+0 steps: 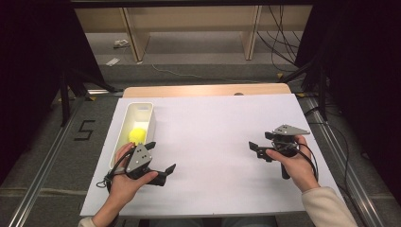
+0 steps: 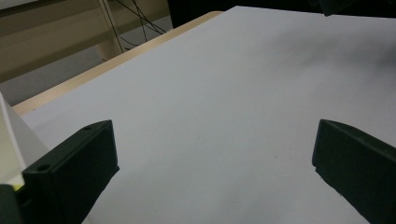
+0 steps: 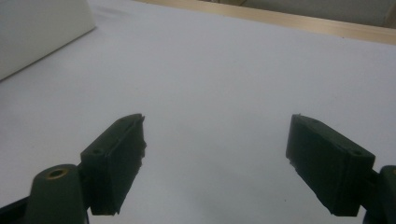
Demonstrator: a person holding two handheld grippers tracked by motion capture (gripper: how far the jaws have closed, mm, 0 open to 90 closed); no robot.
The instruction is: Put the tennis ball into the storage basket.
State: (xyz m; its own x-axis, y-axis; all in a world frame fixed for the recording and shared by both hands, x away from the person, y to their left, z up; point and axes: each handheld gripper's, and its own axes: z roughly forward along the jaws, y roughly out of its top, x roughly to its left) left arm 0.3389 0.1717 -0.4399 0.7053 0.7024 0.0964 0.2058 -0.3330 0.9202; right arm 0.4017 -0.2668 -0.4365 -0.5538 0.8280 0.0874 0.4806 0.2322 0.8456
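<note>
Both claws idle over white paper-covered worktop (image 1: 213, 142). Left claw (image 1: 162, 161) sits just beside near end of long white rectangular plastic bin (image 1: 124, 126), jaws spread wide, nothing between them; left gripper view confirms, bare sheet in the gap, bin wall (image 2: 11, 140) at frame's left edge. Right claw (image 1: 257, 150) well apart at worktop's right side, jaws also spread and empty, pointing inward toward centre; right gripper view has bin side (image 3: 42, 32) far off, upper left. Small bright yellow fuzzy ball (image 1: 137, 135) lies inside bin, nearer its front end, close to left claw. Bin's long axis runs front-to-back along worktop's left edge, open side up; ball is roundish, no clear axis or heading. Judgement: step in hand = fetch ball w/ left claw. To do well: come from above, jaws turned across bin's short width so they clear both walls, lower straight, centre on ball, close gently since it looks soft. Risk: clipping bin rim, shoving the bin.
</note>
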